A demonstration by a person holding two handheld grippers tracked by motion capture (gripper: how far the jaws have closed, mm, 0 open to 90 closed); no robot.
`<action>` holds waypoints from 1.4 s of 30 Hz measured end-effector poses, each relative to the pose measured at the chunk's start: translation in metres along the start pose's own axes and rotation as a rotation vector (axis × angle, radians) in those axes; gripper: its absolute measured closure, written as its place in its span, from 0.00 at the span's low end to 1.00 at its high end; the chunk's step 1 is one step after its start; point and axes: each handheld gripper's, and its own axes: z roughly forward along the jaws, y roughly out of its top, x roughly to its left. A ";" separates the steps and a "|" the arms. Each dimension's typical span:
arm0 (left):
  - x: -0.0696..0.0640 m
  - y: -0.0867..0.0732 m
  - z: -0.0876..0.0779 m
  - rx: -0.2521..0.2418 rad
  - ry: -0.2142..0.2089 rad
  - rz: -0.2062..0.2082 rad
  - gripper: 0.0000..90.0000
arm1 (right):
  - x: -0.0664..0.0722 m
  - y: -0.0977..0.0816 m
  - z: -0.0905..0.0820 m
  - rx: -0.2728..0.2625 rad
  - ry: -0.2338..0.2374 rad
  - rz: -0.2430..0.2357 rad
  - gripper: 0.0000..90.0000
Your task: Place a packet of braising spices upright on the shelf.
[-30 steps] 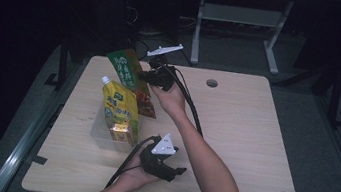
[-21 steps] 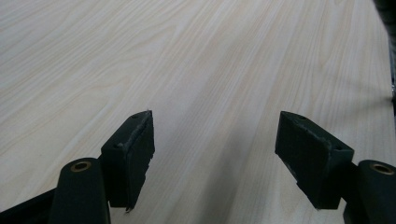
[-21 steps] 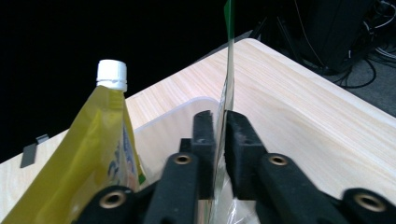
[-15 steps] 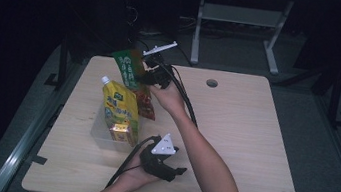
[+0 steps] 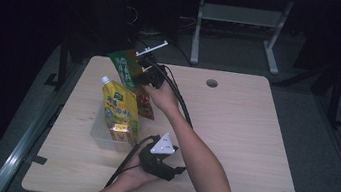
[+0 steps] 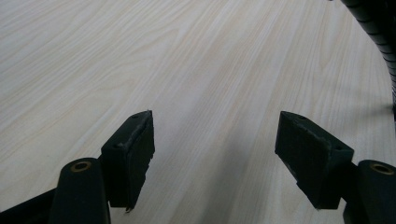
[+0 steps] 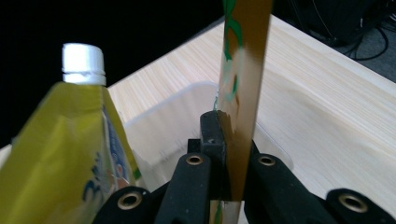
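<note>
While your right gripper (image 7: 227,154) has its fingers clamped on the flat green-and-gold snack packet (image 5: 125,65), raised over the clear plastic bin (image 7: 187,107) at the tabletop's (image 5: 235,125) far left beside the yellow spouted pouch (image 5: 118,109), placing remains, and your left gripper (image 6: 215,154) idles, fingers apart.

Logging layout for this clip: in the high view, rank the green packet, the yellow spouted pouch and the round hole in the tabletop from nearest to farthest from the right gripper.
1. Green packet: clamped in the right gripper, at the table's far left edge.
2. Yellow spouted pouch: just to its near left, standing in the clear container.
3. Round hole: off to the right, near the far edge.
</note>
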 end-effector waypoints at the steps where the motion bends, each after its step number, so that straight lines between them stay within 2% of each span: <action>1: 0.000 0.000 0.000 0.001 0.000 0.001 0.31 | 0.002 0.000 -0.001 -0.011 -0.010 -0.001 0.99; 5: 0.000 0.000 0.000 0.012 -0.005 0.014 0.31 | 0.008 0.000 -0.003 -0.063 -0.017 -0.014 0.99; 8: -0.001 0.000 0.000 0.005 -0.001 -0.003 0.31 | 0.011 0.001 -0.003 -0.093 -0.018 0.000 0.99; 12: 0.000 -0.001 -0.001 0.003 -0.002 -0.020 0.31 | 0.011 0.000 0.000 -0.145 -0.006 0.004 0.99; 15: 0.002 -0.003 -0.001 0.028 -0.004 -0.015 0.32 | 0.009 -0.002 0.003 -0.165 0.004 0.017 0.99; 16: 0.002 -0.003 0.000 0.015 -0.005 -0.031 0.31 | 0.007 -0.003 0.005 -0.171 0.002 0.022 0.99; 17: 0.002 -0.004 0.000 0.026 -0.007 -0.017 0.31 | 0.006 -0.004 0.006 -0.168 0.008 0.030 0.99; 18: 0.001 -0.004 0.001 0.021 -0.004 -0.020 0.31 | 0.004 -0.005 0.009 -0.162 0.018 0.032 0.99; 21: 0.001 -0.004 0.002 0.019 -0.007 -0.008 0.31 | 0.002 -0.008 0.016 -0.124 0.028 0.011 0.99; 23: 0.002 -0.005 0.002 0.015 -0.005 -0.009 0.31 | 0.001 -0.008 0.016 -0.125 0.035 0.001 0.98; 24: 0.002 -0.005 0.002 0.010 -0.001 -0.014 0.31 | 0.000 -0.008 0.014 -0.127 0.031 -0.003 0.97; 25: 0.002 -0.006 0.002 0.011 -0.002 -0.013 0.31 | -0.001 -0.007 0.013 -0.129 0.036 -0.011 0.91; 28: 0.001 -0.006 0.003 0.014 -0.005 -0.011 0.31 | -0.005 -0.002 0.007 -0.121 0.042 0.002 0.85; 31: -0.001 -0.006 0.003 0.013 -0.008 -0.007 0.31 | -0.007 0.002 0.003 -0.091 0.017 -0.021 0.86; 34: -0.003 -0.006 0.002 0.014 -0.011 -0.006 0.31 | -0.008 0.001 0.006 -0.014 0.008 -0.014 0.88; 36: -0.004 -0.006 0.000 0.017 -0.012 -0.001 0.31 | -0.007 -0.002 0.009 0.016 0.010 -0.016 0.98; 37: -0.005 -0.006 0.000 0.009 -0.012 -0.009 0.31 | -0.007 -0.003 0.010 0.012 -0.002 -0.021 0.98; 42: -0.007 -0.008 -0.002 0.012 -0.019 -0.008 0.31 | -0.007 -0.005 0.009 -0.023 0.035 0.007 0.99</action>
